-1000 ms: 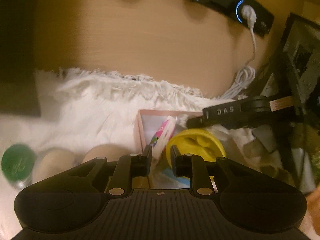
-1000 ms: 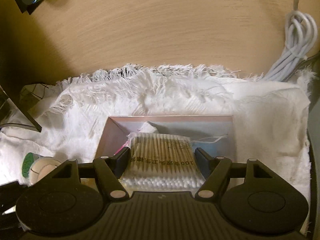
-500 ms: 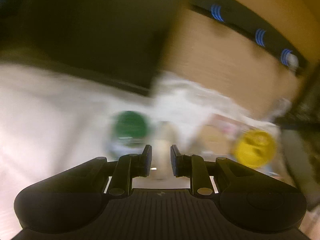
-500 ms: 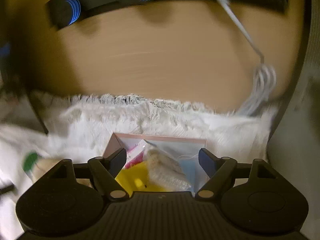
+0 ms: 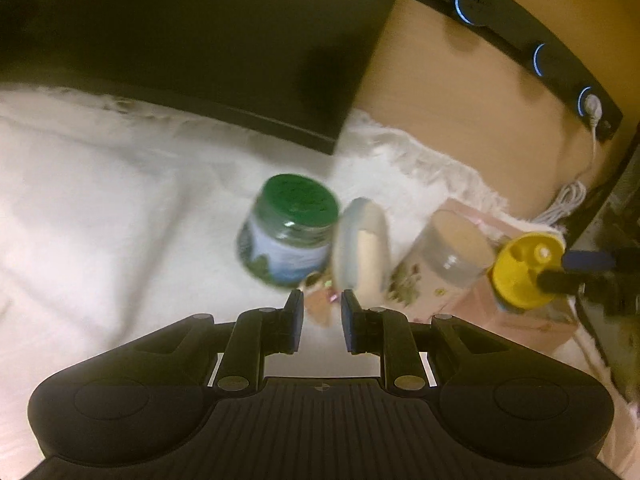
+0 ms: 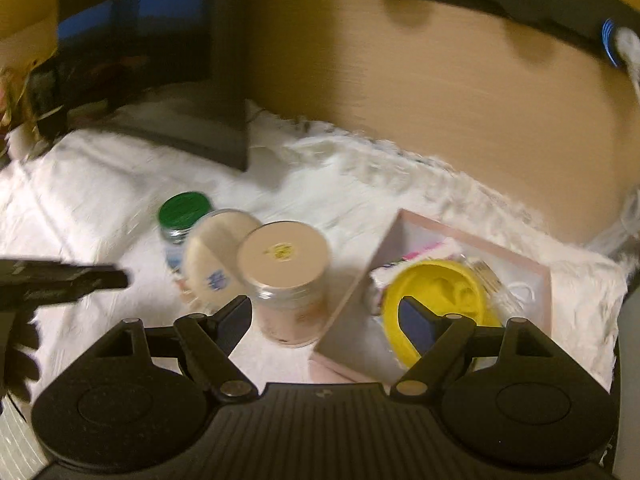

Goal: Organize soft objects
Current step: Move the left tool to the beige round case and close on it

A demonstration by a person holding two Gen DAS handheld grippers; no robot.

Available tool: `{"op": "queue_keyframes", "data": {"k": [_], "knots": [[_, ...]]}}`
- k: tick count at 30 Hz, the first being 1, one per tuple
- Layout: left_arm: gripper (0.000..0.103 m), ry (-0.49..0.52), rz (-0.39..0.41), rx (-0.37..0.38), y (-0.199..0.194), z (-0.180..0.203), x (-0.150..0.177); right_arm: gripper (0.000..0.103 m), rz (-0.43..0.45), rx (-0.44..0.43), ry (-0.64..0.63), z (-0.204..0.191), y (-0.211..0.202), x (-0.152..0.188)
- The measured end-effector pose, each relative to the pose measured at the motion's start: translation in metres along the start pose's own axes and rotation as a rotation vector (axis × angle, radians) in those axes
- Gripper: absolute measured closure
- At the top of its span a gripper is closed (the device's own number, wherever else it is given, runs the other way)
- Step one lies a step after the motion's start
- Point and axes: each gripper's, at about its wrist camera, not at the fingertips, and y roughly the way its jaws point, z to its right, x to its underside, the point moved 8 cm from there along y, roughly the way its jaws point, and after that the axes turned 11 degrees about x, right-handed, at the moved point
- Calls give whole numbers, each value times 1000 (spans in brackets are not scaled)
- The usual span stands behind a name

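A pink box (image 6: 472,236) on the white cloth holds a yellow round piece (image 6: 436,300), a pink-and-white pack and a bag of cotton swabs (image 6: 486,274). My right gripper (image 6: 326,318) is open and empty above the box's left edge. My left gripper (image 5: 321,320) has its jaws a narrow gap apart with nothing between them, just before a round puff case (image 5: 362,248) that leans on a green-lidded jar (image 5: 290,228). A clear jar with a beige lid (image 5: 452,256) stands next to the box (image 5: 520,312).
A dark box-like object (image 6: 168,60) stands at the back left on the fringed white cloth (image 6: 100,184). A wooden wall with a black socket strip (image 5: 512,36) and a white cable lies behind. The left gripper shows in the right wrist view (image 6: 60,280).
My right gripper has let go of the cotton swab bag, which now lies in the box, and has pulled back and left. My left gripper has swung left from the box to the jars.
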Motion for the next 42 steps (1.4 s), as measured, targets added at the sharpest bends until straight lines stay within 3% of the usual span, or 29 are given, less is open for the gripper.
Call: {"op": "queue_keyframes", "data": {"k": [4,9,19,22,27,30,33,38,42], "knots": [[81,-4,-6,44,27,8,-9,22,-2,-8,-10,-10,-7,12],[80,-44,1,11,49,2,-20,22,-35,-8,1,-5,-10,39],[63,-4,-3,40,68,17,-31,22,-114,0,75,3,-1,83],[64,13,-10,124,65,32,-35,22,-114,-4,85,2,-1,85],[64,36,-11,56,76,31,-41,22,-107,-3,110,4,-2,83],[64,-2,-6,72,82,26,-49,22,-109,7,120,6,0,86],[65,-21,-22,135,83,31,-52,22,-111,40,112,8,2,92],[67,13,-71,218,81,47,-42,22,-127,84,87,10,9,99],[67,58,-56,189,83,49,-39,22,-116,66,101,11,9,91]]}}
